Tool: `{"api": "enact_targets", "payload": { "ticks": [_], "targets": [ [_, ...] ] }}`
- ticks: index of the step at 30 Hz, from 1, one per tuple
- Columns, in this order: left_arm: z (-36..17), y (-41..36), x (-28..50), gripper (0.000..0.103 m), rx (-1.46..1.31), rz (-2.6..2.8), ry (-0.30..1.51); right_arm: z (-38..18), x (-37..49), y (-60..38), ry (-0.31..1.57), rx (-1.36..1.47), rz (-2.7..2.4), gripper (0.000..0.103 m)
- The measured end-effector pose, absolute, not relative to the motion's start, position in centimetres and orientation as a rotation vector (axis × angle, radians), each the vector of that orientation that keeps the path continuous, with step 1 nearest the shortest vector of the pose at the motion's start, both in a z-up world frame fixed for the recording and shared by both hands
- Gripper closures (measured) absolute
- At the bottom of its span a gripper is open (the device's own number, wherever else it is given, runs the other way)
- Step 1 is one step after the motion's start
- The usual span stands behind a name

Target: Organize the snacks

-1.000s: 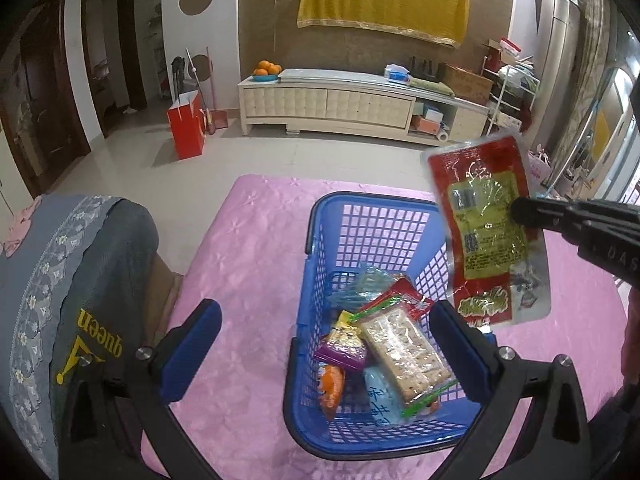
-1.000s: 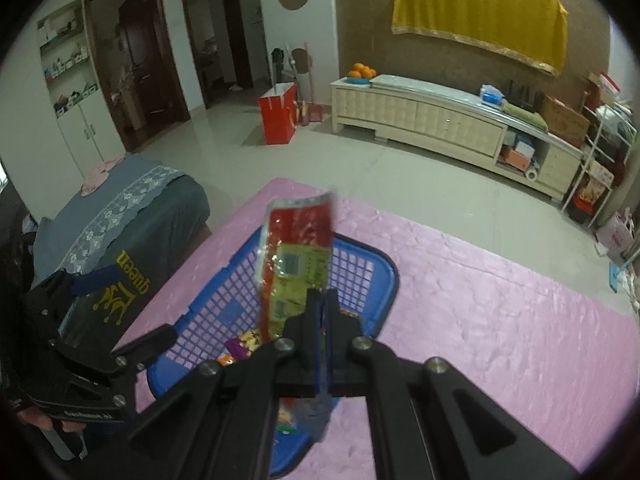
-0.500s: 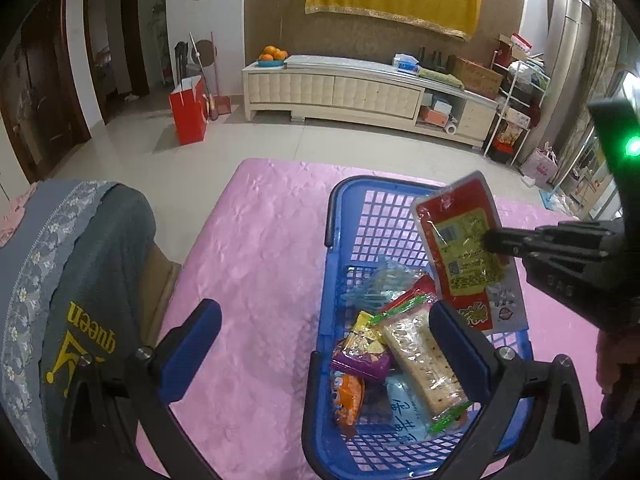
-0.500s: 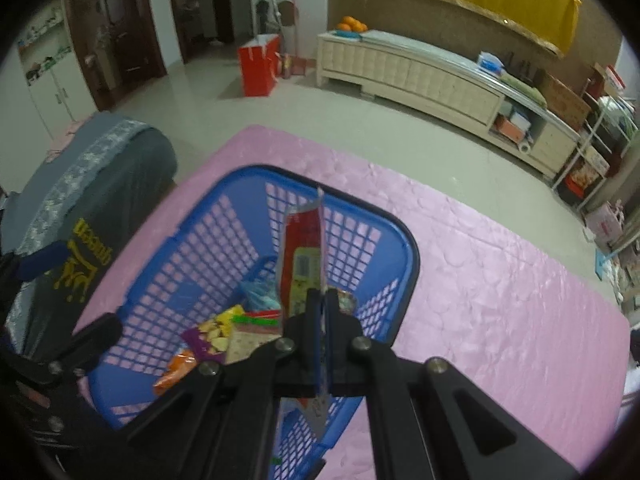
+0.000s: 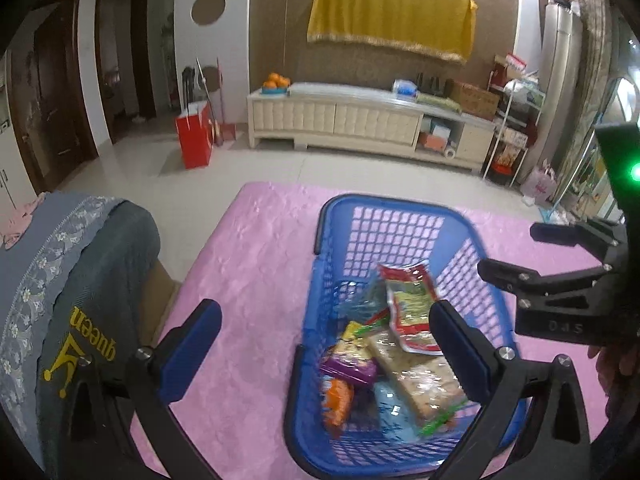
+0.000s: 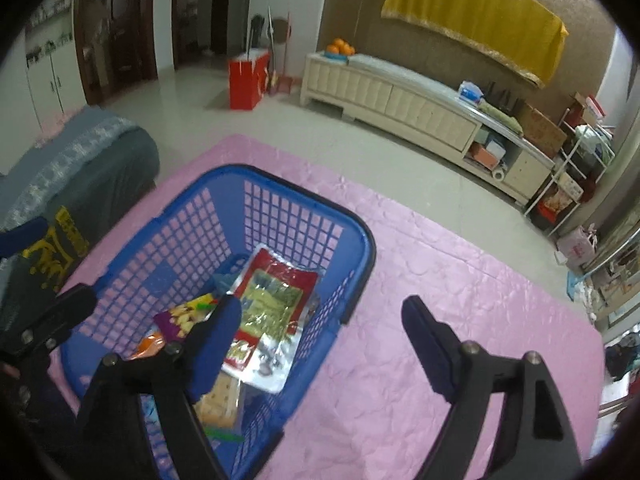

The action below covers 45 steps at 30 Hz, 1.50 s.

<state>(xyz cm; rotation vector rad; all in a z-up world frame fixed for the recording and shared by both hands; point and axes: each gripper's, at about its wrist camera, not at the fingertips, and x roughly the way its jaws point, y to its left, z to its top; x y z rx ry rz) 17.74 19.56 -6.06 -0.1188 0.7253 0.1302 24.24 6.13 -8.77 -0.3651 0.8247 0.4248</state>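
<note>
1. Tongs first: we see the left gripper [image 5: 326,340] with its blue-padded fingers [image 5: 192,350] spread wide, nothing between them.
2. The right gripper [image 6: 320,340] is also spread wide and grips nothing; in the left wrist view it shows as a black frame [image 5: 560,276] off to the right of the left tongs, above the basket's right wall.
3. The blue perforated plastic basket [image 6: 280,220] sits on the pink crinkled table cover [image 6: 440,280]; the right tongs' left finger [image 6: 216,344] hangs over its inside, the right finger [image 6: 428,340] is over the pink cover outside the basket.
4. From the left tongs, the basket [image 5: 384,228] is ahead and to the right; the right finger [image 5: 460,352] overlaps its contents, the left finger is over the pink cover [image 5: 248,280].
5. The red flat snack packet with yellow-green label and clear edges [image 6: 272,304] lies inside the basket on top of the pile, just ahead of the right tongs' left finger, free of both tongs.
6. In the left wrist view the same packet [image 5: 408,304] lies tilted, just ahead of the left tongs' right finger.
7. Under and near it we see a clear-wrapped pale cracker bar [image 5: 416,380], a purple small snack bag [image 5: 352,364] and an orange small packet [image 5: 336,400].
8. Left of the left tongs: grey-blue cloth with yellow "queen" print [image 5: 80,340].
</note>
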Motion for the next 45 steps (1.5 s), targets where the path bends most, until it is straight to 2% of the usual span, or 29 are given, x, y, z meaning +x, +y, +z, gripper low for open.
{"api": "enact_targets", "payload": {
  "ticks": [8,12,21,33,45],
  "targets": [
    [-3.6,14.6,12.2,0.0,-0.081,0.125,0.6,-5.8,17.3,-0.3,0.669,-0.255,0.391,0.012],
    [-2.5,11.9,9.0,0.0,-0.078,0.125,0.533,-4.2,13.7,-2.8,0.595,-0.229,0.363,0.0],
    [-1.1,6.6,2.8,0.0,-0.036,0.112,0.457,-2.1,5.5,-7.4,0.411,-0.173,0.279,0.0],
    [2.0,1.8,-2.8,0.0,0.012,0.077,0.4,-0.5,-1.3,-10.4,0.364,-0.11,0.255,0.0],
    [2.6,-0.3,-4.9,0.0,0.028,0.026,0.38,-0.2,-3.3,-12.5,0.342,-0.053,0.212,0.0]
  ]
}}
